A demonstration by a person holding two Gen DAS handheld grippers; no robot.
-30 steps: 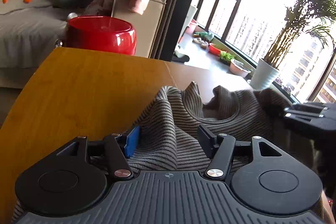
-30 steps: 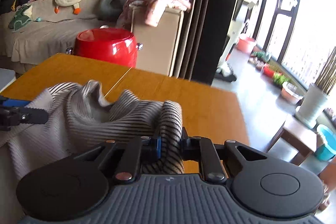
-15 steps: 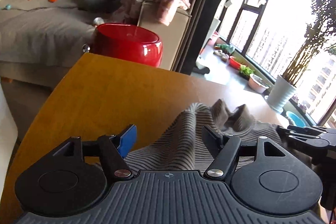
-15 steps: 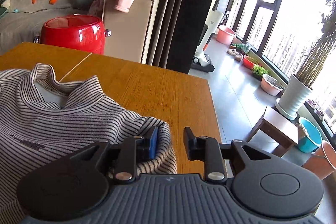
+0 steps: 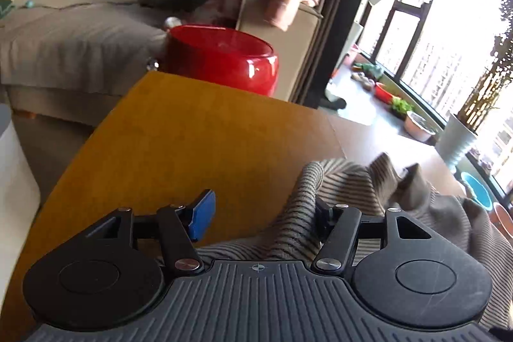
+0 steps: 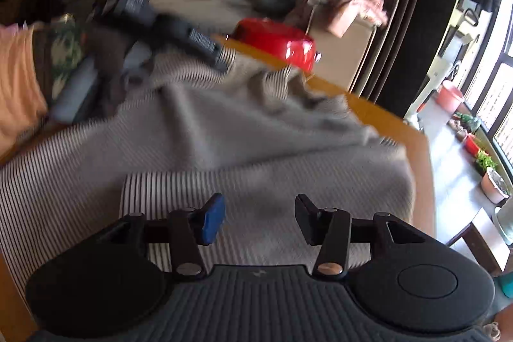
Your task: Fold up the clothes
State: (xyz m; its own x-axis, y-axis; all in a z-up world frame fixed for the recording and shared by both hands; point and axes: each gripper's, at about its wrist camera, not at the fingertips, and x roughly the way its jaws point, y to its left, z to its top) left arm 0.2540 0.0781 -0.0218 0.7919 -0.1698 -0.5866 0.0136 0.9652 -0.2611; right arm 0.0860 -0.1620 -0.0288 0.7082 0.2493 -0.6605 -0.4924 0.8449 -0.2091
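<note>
1. Since the earlier frames, the right gripper (image 6: 258, 218) has let go of the striped fold it was pinching and swung over to look across the whole garment, while the left gripper (image 5: 261, 215) has slid left, so that more bare wooden table (image 5: 179, 149) now shows ahead of it.

2. Left wrist view: the striped sweater (image 5: 352, 181) lies bunched on the near right part of the table, its collar humped up just beyond the right finger. The jaws stand well apart and are closing; a ridge of the knit rises between them against the right finger, while the blue pad (image 5: 202, 218) on the left is clear of it over bare wood. Nothing is pinched. A red pot (image 5: 221, 63) sits beyond the table's far edge, well apart from the cloth.

3. Right wrist view (blurred): the sweater (image 6: 224, 130) is spread over most of the table (image 6: 384, 111), with a doubled striped layer lying just under the gripper. The jaws are apart and opening, with cloth below them but none clamped. The other gripper shows dimly at the garment's far left edge.

4. Judged step: one fold looks laid and released, and the hands are between grips. The next move likely calls for both grippers to find fresh edges, probably a side or sleeve, pinch a single clean layer and carry it over evenly without dragging the piled collar.
</note>
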